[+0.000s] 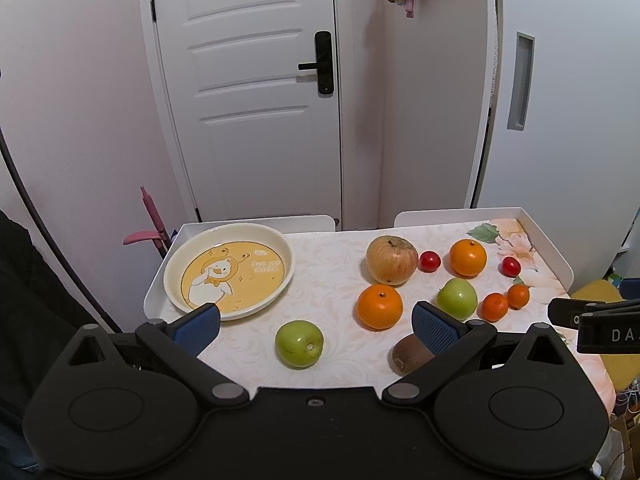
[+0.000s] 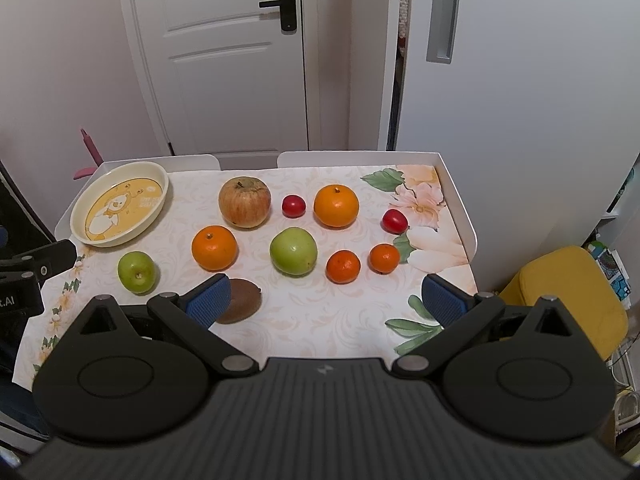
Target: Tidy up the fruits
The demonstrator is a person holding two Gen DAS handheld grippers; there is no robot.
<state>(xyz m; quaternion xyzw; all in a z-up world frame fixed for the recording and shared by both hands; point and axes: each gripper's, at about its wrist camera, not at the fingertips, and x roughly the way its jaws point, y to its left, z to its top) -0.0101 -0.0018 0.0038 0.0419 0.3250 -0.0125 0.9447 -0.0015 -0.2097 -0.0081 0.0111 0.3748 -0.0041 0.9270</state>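
Blue-padded left gripper spread wide, empty | right gripper likewise spread, empty | fruits loose on floral cloth, kiwi nearest | yellow plate at 10 o'clock, bare

Even, soft indoor light
Fisheye lenses are bending the edges and darkening the corners; fruits are casting faint shadows.
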